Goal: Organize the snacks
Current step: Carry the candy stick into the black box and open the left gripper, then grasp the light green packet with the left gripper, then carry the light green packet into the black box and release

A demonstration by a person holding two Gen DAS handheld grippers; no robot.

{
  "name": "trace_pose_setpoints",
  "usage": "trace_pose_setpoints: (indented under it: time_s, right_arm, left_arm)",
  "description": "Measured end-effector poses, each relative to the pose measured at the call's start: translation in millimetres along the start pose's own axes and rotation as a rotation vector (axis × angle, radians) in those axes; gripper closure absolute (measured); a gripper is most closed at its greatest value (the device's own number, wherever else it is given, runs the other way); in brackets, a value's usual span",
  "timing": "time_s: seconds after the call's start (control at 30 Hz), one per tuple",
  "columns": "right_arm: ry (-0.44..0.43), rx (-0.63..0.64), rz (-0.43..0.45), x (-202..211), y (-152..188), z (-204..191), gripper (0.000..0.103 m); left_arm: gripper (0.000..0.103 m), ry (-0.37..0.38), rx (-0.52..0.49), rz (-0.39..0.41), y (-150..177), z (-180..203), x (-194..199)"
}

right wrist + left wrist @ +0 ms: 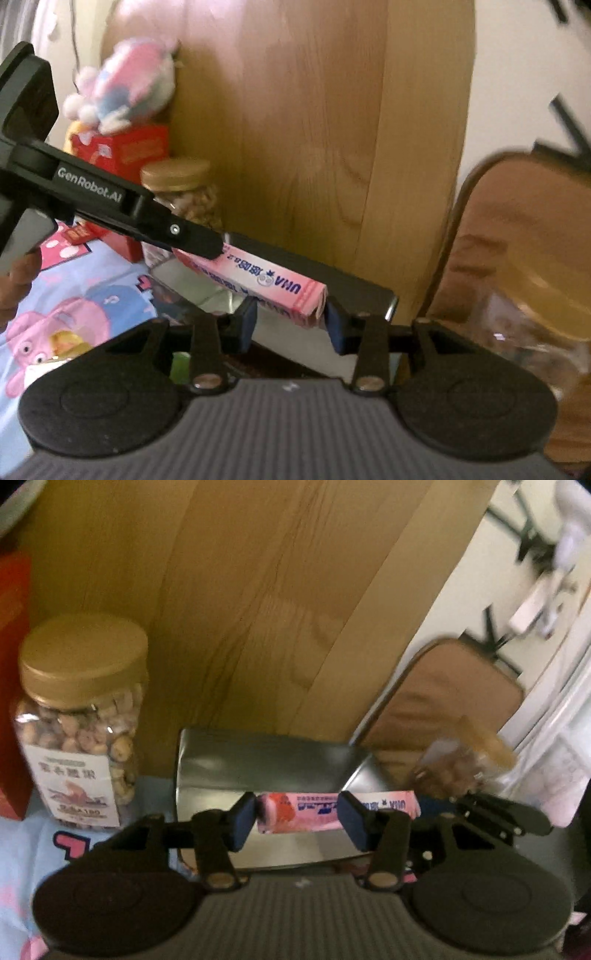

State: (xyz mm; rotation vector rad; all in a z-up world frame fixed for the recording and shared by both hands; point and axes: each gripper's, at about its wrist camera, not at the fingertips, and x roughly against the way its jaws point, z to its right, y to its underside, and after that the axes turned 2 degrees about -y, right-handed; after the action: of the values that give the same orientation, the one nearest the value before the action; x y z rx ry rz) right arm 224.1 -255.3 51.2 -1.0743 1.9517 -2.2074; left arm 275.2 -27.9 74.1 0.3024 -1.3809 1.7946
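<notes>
A long pink snack box (310,805) hangs in the air over an open silver tin (266,760). My left gripper (297,812) has one end of the box between its blue pads, which press on it. In the right wrist view the box (266,280) slants down toward the camera. Its near end sits between the pads of my right gripper (291,321), which is shut on it. The left gripper (207,247) reaches in from the left onto the box's far end. The right gripper (498,808) shows at the right of the left wrist view.
A nut jar with a gold lid (79,716) stands left of the tin, beside a red box (11,683). A plush toy (129,81) sits on that red box (122,151). Another clear jar (535,295) is blurred at the right. Behind stand a wooden panel (258,590) and a brown chair (454,694).
</notes>
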Motion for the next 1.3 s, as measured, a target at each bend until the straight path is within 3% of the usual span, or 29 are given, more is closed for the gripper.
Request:
trace_pose_setpoints:
  time_s: [0.1, 0.23, 0.33, 0.43, 0.6, 0.73, 0.83, 0.93, 1.0, 1.1, 1.3]
  right_arm:
    - [0.038, 0.01, -0.008, -7, 7, -8, 0.048]
    - [0.105, -0.052, 0.105, 27, 14, -11, 0.042]
    - [-0.002, -0.136, 0.15, 56, 29, -16, 0.042]
    - [-0.137, -0.161, 0.076, 53, 50, -35, 0.042]
    - [-0.163, -0.037, -0.031, 20, 67, -74, 0.042]
    - [-0.181, -0.025, -0.058, 1, 66, -79, 0.041]
    - [-0.206, -0.039, -0.065, -3, 69, -77, 0.041]
    - [-0.204, -0.03, -0.057, -3, 71, -84, 0.046]
    - [-0.194, -0.034, -0.04, 0, 72, -86, 0.06]
    - [-0.191, -0.045, -0.008, 13, 74, -90, 0.063]
    - [-0.138, 0.03, 0.143, 54, 60, -104, 0.064]
  left_arm:
    - [0.051, 0.001, -0.027, -0.021, 9, -1, -2]
    - [0.04, 0.053, -0.021, 0.078, 20, -14, 47]
    - [0.037, 0.123, 0.051, 0.089, 40, -29, 82]
    - [0.037, 0.158, 0.126, 0.005, 61, -40, 79]
    - [0.037, 0.122, 0.137, -0.103, 85, -45, 50]
    - [0.039, 0.113, 0.137, -0.111, 93, -42, 38]
    - [0.05, 0.104, 0.115, -0.108, 95, -38, 35]
    - [0.054, 0.059, 0.081, -0.095, 100, -33, 36]
    - [0.054, 0.051, 0.086, -0.087, 104, -32, 42]
    - [0.054, 0.091, 0.125, -0.06, 106, -32, 59]
    - [0.054, 0.149, 0.128, 0.01, 92, -18, 86]
